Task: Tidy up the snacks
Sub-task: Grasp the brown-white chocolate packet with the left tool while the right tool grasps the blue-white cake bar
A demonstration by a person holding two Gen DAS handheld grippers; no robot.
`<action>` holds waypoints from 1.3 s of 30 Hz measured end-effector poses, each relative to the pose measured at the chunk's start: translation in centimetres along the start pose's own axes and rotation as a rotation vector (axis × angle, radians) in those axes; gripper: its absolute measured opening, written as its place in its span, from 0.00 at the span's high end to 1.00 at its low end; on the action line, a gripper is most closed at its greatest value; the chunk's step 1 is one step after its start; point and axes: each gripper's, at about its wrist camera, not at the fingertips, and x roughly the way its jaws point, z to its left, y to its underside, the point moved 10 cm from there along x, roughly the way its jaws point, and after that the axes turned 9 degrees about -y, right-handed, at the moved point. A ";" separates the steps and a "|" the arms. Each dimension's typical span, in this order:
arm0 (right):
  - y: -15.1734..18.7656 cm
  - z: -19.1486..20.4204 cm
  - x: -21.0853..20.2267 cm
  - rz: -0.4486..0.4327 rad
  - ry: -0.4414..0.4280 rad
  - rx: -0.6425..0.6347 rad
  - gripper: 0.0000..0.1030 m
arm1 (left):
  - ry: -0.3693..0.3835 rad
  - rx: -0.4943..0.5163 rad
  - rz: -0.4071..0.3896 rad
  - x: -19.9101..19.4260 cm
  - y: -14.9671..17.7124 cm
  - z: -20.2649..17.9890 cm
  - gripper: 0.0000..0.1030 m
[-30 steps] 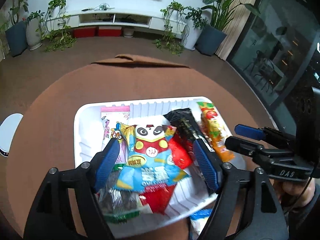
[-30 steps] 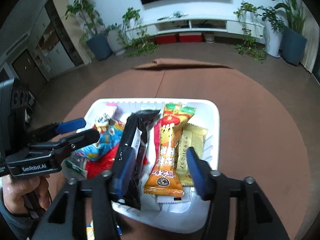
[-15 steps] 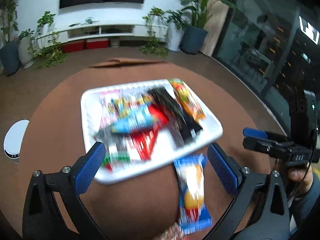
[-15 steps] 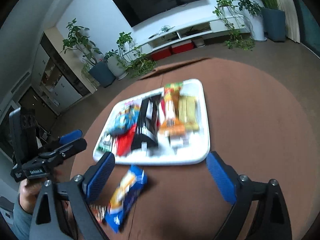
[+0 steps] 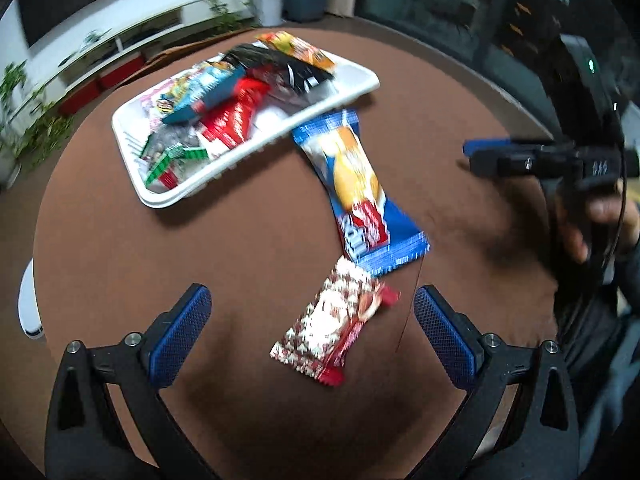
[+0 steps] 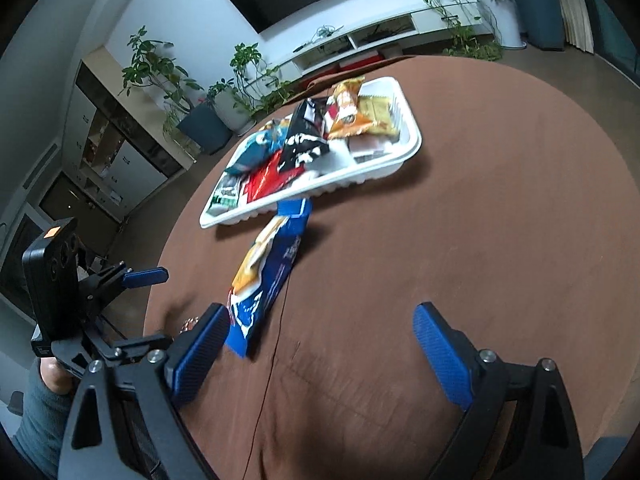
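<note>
A white tray (image 5: 128,152) full of snack packets sits on the round brown table; it also shows in the right wrist view (image 6: 412,148). A blue snack packet (image 5: 360,196) lies on the table with one end under the tray's near edge, and shows in the right wrist view (image 6: 268,276). A red-and-white packet (image 5: 336,328) lies nearer, between my left gripper's fingers. My left gripper (image 5: 316,336) is open and empty, low over the table. My right gripper (image 6: 332,348) is open and empty, with the blue packet by its left finger.
The brown table (image 6: 480,240) is round with a seam running toward me. A white object (image 5: 28,304) lies past the table's left edge. Plants, a TV console and cabinets stand in the room behind. Each gripper shows in the other's view, right (image 5: 520,156) and left (image 6: 144,276).
Both grippers have pulled back from over the tray toward the near side of the table and opened wider. The blue and red-and-white packets have come into view.
</note>
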 end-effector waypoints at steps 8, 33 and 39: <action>1.3 1.0 0.3 0.024 0.006 -0.024 0.08 | 0.028 0.130 0.056 1.0 1.2 -1.1 0.15; 1.7 1.5 0.3 0.037 0.021 -0.046 0.10 | -0.024 0.095 0.164 2.2 1.6 -1.7 0.75; 1.4 2.6 1.0 0.055 0.036 -0.069 0.10 | -0.061 -0.030 0.112 0.5 1.3 -0.7 0.77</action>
